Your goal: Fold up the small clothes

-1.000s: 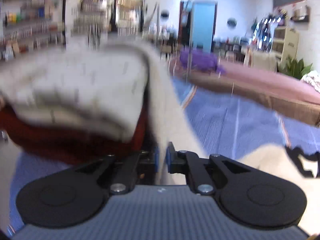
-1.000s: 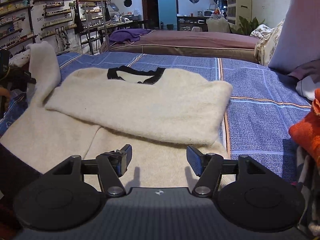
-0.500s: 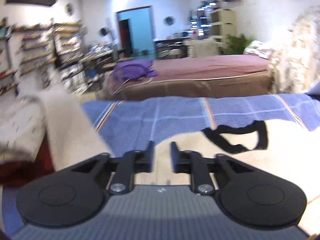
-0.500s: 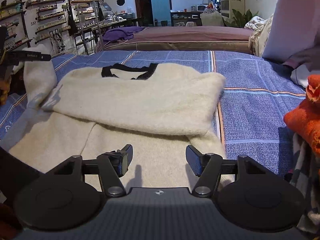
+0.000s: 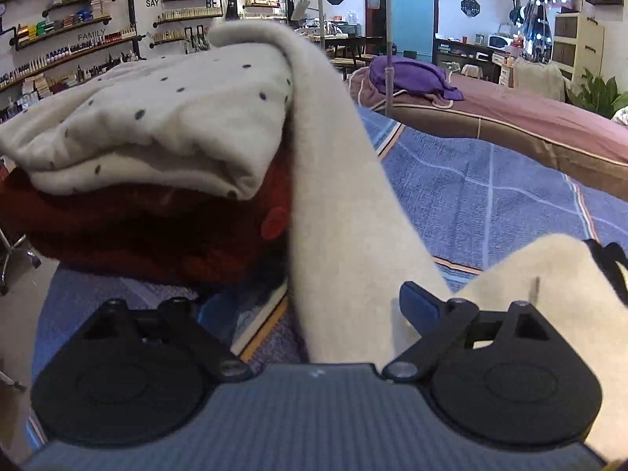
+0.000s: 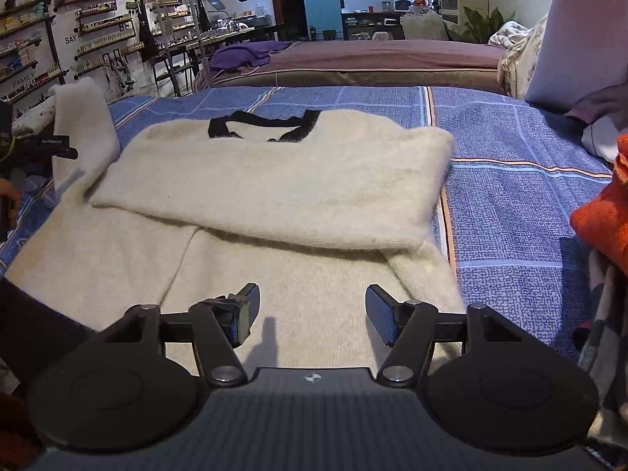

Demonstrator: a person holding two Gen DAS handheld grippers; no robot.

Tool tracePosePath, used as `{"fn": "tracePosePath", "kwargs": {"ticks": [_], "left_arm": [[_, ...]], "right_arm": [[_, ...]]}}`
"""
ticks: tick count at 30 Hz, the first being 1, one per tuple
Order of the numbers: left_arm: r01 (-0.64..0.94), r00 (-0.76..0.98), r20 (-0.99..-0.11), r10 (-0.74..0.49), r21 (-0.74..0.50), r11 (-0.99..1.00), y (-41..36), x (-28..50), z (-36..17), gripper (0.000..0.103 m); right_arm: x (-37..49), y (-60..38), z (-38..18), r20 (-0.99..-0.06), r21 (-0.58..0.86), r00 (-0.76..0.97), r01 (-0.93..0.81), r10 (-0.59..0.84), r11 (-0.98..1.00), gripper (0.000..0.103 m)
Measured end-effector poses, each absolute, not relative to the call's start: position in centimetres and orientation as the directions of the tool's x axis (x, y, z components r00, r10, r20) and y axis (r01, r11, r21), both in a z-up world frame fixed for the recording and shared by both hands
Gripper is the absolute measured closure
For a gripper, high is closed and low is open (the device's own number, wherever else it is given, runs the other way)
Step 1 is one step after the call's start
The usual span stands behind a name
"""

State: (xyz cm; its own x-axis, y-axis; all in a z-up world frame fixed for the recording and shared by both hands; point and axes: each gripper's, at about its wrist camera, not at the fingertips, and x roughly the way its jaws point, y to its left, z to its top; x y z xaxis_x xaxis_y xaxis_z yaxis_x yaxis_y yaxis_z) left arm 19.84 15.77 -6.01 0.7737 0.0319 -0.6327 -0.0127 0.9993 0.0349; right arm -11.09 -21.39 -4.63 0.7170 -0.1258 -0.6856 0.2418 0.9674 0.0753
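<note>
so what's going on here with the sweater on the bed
A person with a handheld gripper in each hand is folding a cream sweater with a black neckline on a blue checked bedspread. One sleeve is already folded across the body. The other sleeve runs up against a stack of folded clothes; the left gripper sits around its base with jaws opening, not pinching it. The right gripper hovers open over the hem, holding nothing.

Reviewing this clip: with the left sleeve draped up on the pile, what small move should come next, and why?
Probably close the left tool on the cream sleeve and carry it over the sweater body. Its jaws are opening around the sleeve, which lies against the folded stack; the right sleeve is already folded across.
</note>
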Motion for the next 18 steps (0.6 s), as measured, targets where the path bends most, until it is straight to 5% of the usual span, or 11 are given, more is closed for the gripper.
{"fn": "tracePosePath", "kwargs": {"ticks": [1,3,6,13,18], "left_arm": [[-0.019,0.769,-0.639,0.025,0.016,1.000,16.0,20.3,-6.2,0.024],[0.011,0.761,-0.646,-0.064,-0.086,0.996,16.1,20.6,-6.3,0.075],[0.114,0.800,-0.583,-0.142,-0.085,0.990,13.2,18.9,-4.7,0.090],[0.527,0.798,-0.432,-0.419,0.166,0.833,2.1,10.3,0.2,0.091],[0.756,0.614,-0.636,-0.468,0.302,0.581,-4.8,4.4,-4.9,0.088]], "right_arm": [[-11.1,-21.3,-4.5,-0.684,0.074,0.718,0.243,-0.128,0.967,0.004],[-11.2,-21.3,-4.4,-0.682,0.068,0.719,0.247,-0.136,0.967,0.004],[-11.2,-21.4,-4.5,-0.684,0.069,0.715,0.258,-0.143,0.964,0.004],[-11.1,-21.3,-4.6,-0.690,0.074,0.713,0.244,-0.127,0.967,0.004],[-11.5,-21.5,-4.3,-0.682,0.076,0.719,0.250,-0.132,0.965,0.004]]}}
